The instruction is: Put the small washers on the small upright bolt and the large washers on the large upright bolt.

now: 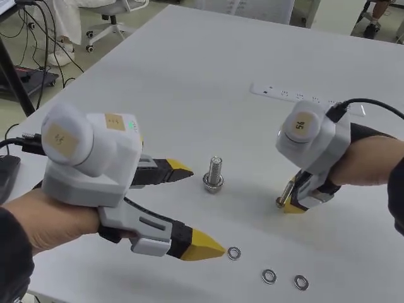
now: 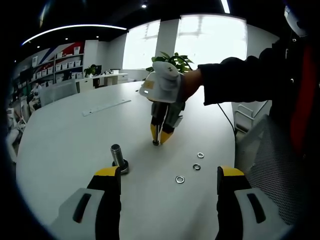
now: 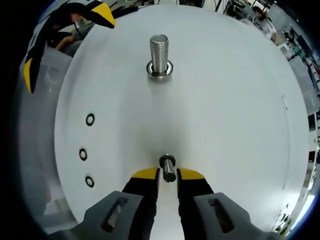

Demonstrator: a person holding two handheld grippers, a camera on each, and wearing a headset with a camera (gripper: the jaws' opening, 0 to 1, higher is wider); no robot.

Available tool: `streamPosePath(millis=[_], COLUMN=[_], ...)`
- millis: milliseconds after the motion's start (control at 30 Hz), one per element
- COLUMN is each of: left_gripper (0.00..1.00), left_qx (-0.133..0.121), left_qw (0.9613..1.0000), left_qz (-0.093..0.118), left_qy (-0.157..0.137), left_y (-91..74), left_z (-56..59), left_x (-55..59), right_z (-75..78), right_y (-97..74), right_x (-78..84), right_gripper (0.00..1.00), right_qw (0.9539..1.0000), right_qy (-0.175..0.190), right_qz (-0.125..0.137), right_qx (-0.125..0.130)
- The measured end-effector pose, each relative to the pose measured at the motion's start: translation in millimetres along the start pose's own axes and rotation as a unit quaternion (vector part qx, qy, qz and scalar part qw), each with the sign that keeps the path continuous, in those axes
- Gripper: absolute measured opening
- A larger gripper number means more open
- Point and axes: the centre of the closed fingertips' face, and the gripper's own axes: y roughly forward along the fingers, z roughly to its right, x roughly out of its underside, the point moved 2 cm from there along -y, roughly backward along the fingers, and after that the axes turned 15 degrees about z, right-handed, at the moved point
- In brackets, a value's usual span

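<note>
A large steel bolt (image 1: 214,174) (image 2: 118,158) (image 3: 159,54) stands upright on its wide base mid-table. My right gripper (image 1: 293,203) (image 3: 168,174) is shut on a small bolt (image 1: 285,194) (image 3: 167,166) to the right of it, with the bolt's lower end at the table surface. In the left gripper view, the right gripper (image 2: 162,136) holds the small bolt (image 2: 156,134) nearly upright. My left gripper (image 1: 194,208) (image 2: 169,174) is open, its jaws wide apart beside the large bolt. Three small washers (image 1: 234,253) (image 2: 180,179) (image 3: 90,119) lie flat in a row near the front edge.
A white power strip (image 1: 303,98) (image 2: 106,106) lies at the far side of the white table (image 1: 189,82). An office chair (image 1: 113,19) and cables stand on the floor beyond the left edge. A person's sleeve (image 2: 240,75) reaches in from the right.
</note>
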Motion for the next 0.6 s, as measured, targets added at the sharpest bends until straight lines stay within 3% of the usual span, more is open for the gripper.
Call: streamPosePath(millis=[600], left_gripper=[0.78], left_qx=[0.003], left_qw=[1.0000], left_qz=[0.000], left_qy=[0.002], left_y=[1.3], left_z=[1.5], left_x=[-0.1], right_z=[-4.6], right_y=[-21.6], right_x=[11.9], right_gripper=[0.20], right_qw=[0.9994], right_qy=[0.025], right_qz=[0.017], right_qx=[0.019])
